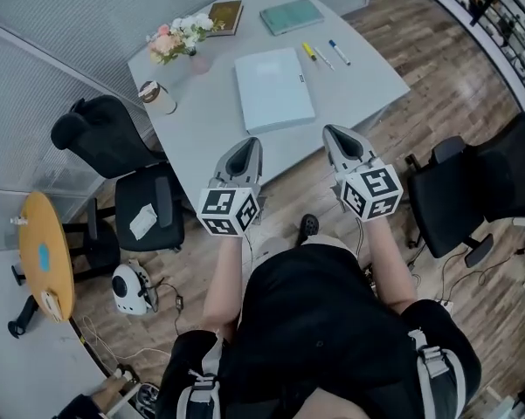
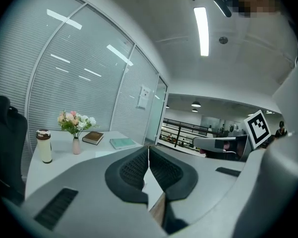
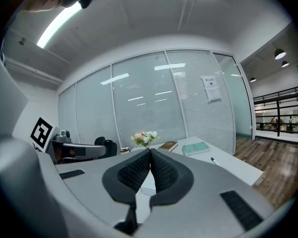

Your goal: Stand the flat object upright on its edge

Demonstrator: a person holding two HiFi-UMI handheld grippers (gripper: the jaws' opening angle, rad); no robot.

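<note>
Lying flat: the flat object [image 1: 275, 88], a pale rectangular cover, is seen on the tabletop [image 1: 201, 138], just ahead of both grippers and apart from them.
Hidden: in both gripper views the flat object is masked by the jaws; only a pale sliver is shown beneath them, and whether it is object or tabletop cannot be told.
Left gripper [image 1: 249, 144]: held closed and empty, with its dark ribbed pads [image 2: 134, 168] pressed together at the tips.
Right gripper [image 1: 335, 133]: likewise closed on nothing, with its pads [image 3: 164, 170] met in one line.
Materials: a smooth grey tabletop, a matte cover, grey moulded gripper shells.
Edges: the tabletop's near edge is reached by both gripper tips.
Open room: bare tabletop is left on both sides of the flat object. A cup [image 1: 157, 97] and flowers [image 1: 182, 35] are kept to the far left, pens [image 1: 323, 53] to the right, two books [image 1: 291, 16] at the far end.
Surroundings: black chairs [image 1: 113, 138] are stood at either side.
</note>
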